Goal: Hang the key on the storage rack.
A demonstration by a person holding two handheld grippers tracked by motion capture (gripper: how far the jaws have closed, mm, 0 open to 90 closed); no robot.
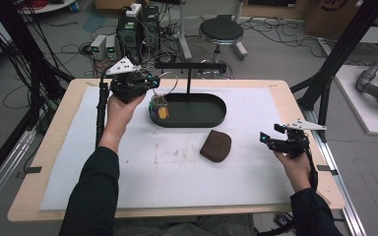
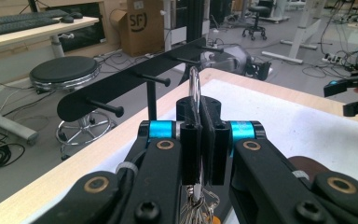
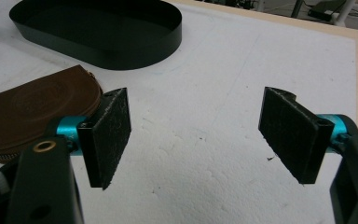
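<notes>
A shiny metal key ring (image 2: 195, 86) is being pinched by the left tongs (image 2: 200, 140), whose pads are presenting as matt black. The right tongs (image 3: 198, 135) are showing scuffed, rough black pads (image 3: 112, 135). The pouch (image 3: 32, 112) is being seen as smooth brown leather. The surface (image 1: 295, 105) is being edged in pale wood and covered by coarse white foam sheet (image 3: 223, 70). The tray (image 1: 202, 115) is appearing matt black.

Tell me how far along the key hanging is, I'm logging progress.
Done: the left gripper is shut on the silver key ring, its bunch of keys lifted above the black oval tray. In hand: carrying it toward the black peg rack. Left: hooking the ring over a peg; none holds it yet. The right gripper waits open beside the brown leather pouch.
</notes>
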